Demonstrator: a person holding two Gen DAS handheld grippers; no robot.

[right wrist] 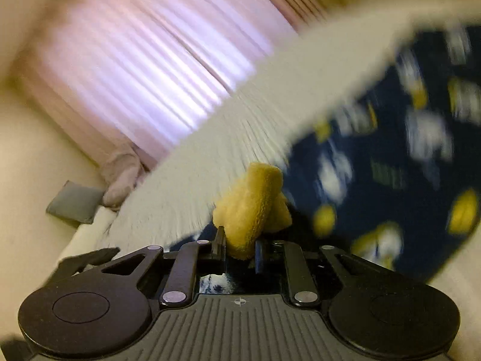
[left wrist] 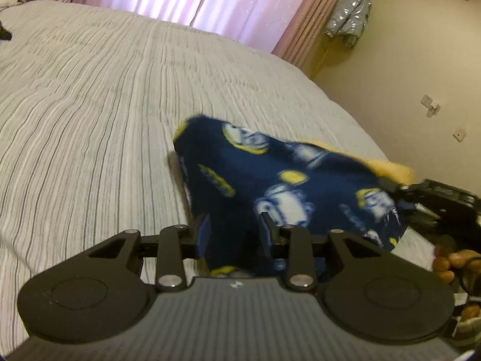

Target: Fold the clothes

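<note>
A navy fleece garment (left wrist: 270, 174) with a yellow and white cartoon print and a yellow inner side hangs lifted over the bed. My left gripper (left wrist: 234, 228) is shut on its near navy edge, and the cloth fills the gap between the fingers. The right gripper (left wrist: 405, 198) reaches in from the right edge of the left wrist view and meets the garment's far corner. In the right wrist view, my right gripper (right wrist: 240, 246) is shut on a bunched yellow fold (right wrist: 252, 201) of the same garment (right wrist: 375, 156), which spreads blurred to the right.
The bed (left wrist: 105, 105) has a grey-and-white striped cover that runs wide to the left and back. Pink curtains (left wrist: 210, 0) hang behind it. A silver jacket (left wrist: 350, 15) hangs on the wall at right. A person's hand (left wrist: 451, 264) shows at the lower right.
</note>
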